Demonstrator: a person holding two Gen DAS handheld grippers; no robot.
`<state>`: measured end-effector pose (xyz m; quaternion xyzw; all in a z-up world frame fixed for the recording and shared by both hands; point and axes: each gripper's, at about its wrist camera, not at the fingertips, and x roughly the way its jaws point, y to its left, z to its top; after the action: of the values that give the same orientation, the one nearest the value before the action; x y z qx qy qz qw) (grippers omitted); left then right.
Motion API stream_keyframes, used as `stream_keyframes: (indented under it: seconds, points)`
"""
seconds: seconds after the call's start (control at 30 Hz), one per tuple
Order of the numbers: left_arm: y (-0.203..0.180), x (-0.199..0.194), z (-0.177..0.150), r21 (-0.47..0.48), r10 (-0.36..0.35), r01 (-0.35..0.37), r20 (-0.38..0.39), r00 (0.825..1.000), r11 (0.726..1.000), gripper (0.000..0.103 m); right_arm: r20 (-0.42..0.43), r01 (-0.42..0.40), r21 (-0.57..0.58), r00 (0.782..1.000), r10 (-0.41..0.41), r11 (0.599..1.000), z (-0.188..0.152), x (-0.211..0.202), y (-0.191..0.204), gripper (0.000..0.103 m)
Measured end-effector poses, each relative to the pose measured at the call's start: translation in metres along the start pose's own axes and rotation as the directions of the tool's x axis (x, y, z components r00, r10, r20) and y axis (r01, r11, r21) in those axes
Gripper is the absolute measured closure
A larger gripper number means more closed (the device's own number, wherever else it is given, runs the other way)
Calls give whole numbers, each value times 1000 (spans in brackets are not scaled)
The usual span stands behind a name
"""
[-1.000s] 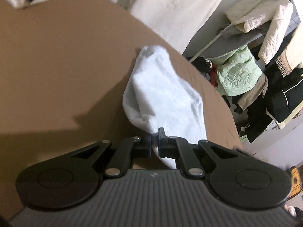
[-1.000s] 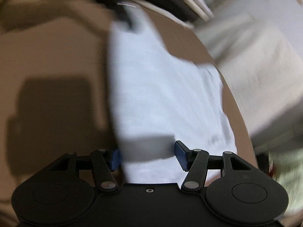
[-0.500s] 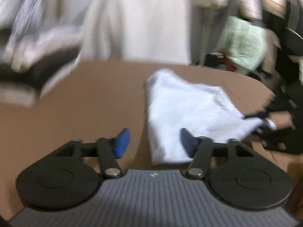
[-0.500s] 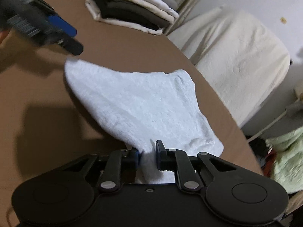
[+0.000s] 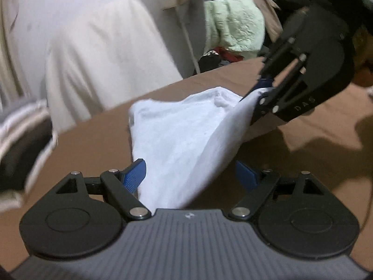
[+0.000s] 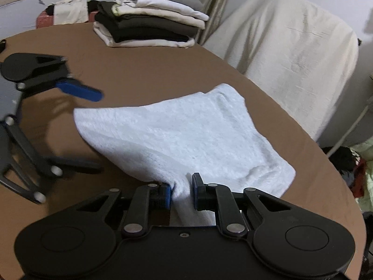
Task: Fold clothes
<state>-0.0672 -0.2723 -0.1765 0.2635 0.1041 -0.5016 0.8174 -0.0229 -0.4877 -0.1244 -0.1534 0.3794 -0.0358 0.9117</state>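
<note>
A white towel (image 6: pixel 186 130) lies half folded on the brown table (image 6: pixel 139 70). My right gripper (image 6: pixel 181 190) is shut on the towel's near corner and lifts it slightly; in the left wrist view that gripper (image 5: pixel 261 91) pinches the raised corner at the upper right. My left gripper (image 5: pixel 190 173) is open, its blue pads on either side of the towel's (image 5: pixel 177 140) near end without pinching it. In the right wrist view the left gripper (image 6: pixel 77 126) stands open at the towel's left edge.
A stack of folded clothes (image 6: pixel 149 25) sits at the table's far edge. A white covered piece of furniture (image 6: pixel 291 46) stands beyond the table. Loose garments, one pale green (image 5: pixel 233 23), pile up past the table's right side.
My left gripper let go of the towel and opened, then swung round to face it. My right gripper shut on the towel's corner and now holds it raised.
</note>
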Motion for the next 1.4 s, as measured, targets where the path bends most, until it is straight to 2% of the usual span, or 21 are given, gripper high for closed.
stream_keyframes:
  seconds: [0.1,0.17,0.3,0.33,0.37,0.43,0.47,0.57,0.67,0.8,0.87,0.93,0.97,1.0,1.03,1.07,1.13,1.23,1.3,1.33,1.4]
  points:
    - [-6,19,0,53,43,-41,-29,999,998,20,19,-26,3,999,26,1000,-2,-1,0,85]
    - [-6,33,-5,53,76,-73,-64,995,996,20,32,-43,31,999,42,999,-2,-1,-4,87]
    - [-8,42,-17,62,80,-73,-111,991,995,20,51,-71,77,996,67,995,-1,-4,-12,88]
    - [-7,42,-18,47,73,-68,-113,991,997,25,54,-73,79,996,69,994,-1,-5,-11,88]
    - [-6,41,-19,33,67,-63,-115,991,997,49,58,-74,81,996,70,994,0,-6,-11,88]
    - [-1,38,-11,26,104,-102,-129,986,994,89,58,-73,75,996,69,994,2,-9,-9,88]
    - [1,36,-6,24,127,-125,-136,982,992,92,62,-73,63,996,69,995,2,-10,-7,88]
    - [8,26,8,24,195,-194,-145,970,981,95,84,-79,59,994,74,995,4,-17,-5,89]
    - [12,-6,24,51,247,-243,-105,963,969,95,108,-155,102,984,144,983,5,-31,-15,90]
    - [24,-84,43,66,242,-236,-107,964,970,95,180,-298,12,940,291,955,13,-80,-3,90]
    - [36,-105,45,22,210,-209,-142,967,978,95,217,-435,-36,875,432,900,14,-101,8,90]
    - [48,-124,45,-30,171,-180,-179,969,983,95,240,-565,-86,788,567,821,16,-117,18,91]
    - [54,-133,46,-56,152,-166,-196,969,985,95,240,-611,-99,752,614,786,18,-118,21,92]
    - [59,-142,46,-83,131,-152,-213,968,985,95,236,-640,-103,728,644,761,20,-116,24,92]
    - [65,-151,46,-110,110,-138,-229,967,984,94,228,-656,-93,718,658,749,23,-111,25,92]
    - [71,-160,47,-136,89,-125,-245,965,983,94,207,-659,-60,726,655,750,25,-101,24,92]
    - [78,-141,36,-172,61,-108,-257,964,979,94,158,-655,20,748,644,755,29,-82,21,92]
    - [89,-103,28,-221,1,-49,-212,977,974,94,109,-632,175,775,623,755,23,-57,6,92]
    - [98,-77,30,-212,-36,-7,-197,980,977,92,117,-620,329,775,621,712,19,-43,-13,92]
    - [105,-62,32,-212,-49,6,-201,978,977,90,134,-618,416,768,627,667,17,-33,-28,92]
    - [127,-26,28,-287,-106,37,-228,968,957,88,175,-599,574,756,630,559,14,-11,-59,92]
